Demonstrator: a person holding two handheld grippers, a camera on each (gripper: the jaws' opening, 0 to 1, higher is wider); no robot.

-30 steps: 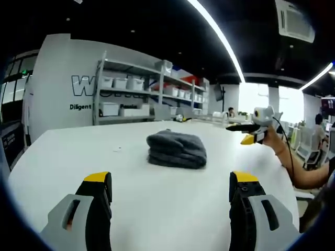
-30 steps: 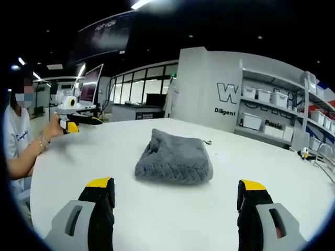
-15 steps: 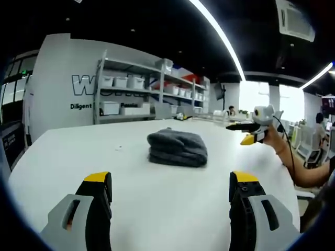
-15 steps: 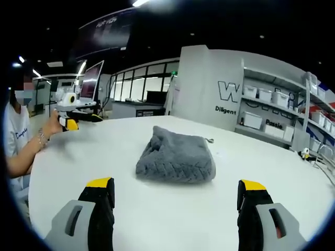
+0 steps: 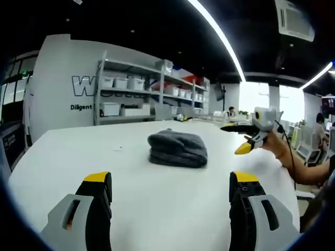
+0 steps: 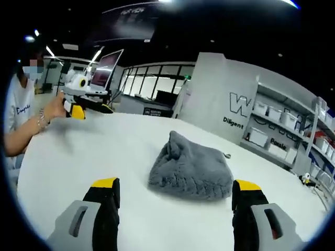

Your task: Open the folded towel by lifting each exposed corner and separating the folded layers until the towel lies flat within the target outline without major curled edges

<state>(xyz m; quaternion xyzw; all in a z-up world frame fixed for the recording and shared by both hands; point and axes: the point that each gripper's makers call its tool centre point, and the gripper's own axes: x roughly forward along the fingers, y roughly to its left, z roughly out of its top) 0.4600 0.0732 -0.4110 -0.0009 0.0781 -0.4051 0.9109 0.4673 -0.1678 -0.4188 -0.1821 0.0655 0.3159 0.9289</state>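
Towel [image 6: 191,172], grey and plush, sits folded in a thick bundle near the middle of the white counter [image 5: 157,209], untouched. It looks soft and light, likely to sag and drag rather than slide stiffly, so the best hold is probably a loose top-layer corner, pinched thinly to avoid catching the layers beneath. Right gripper [image 6: 175,217] faces it closely, jaws wide and empty. Left gripper [image 5: 170,206] waits further back toward the counter's edge, jaws likewise wide and empty.
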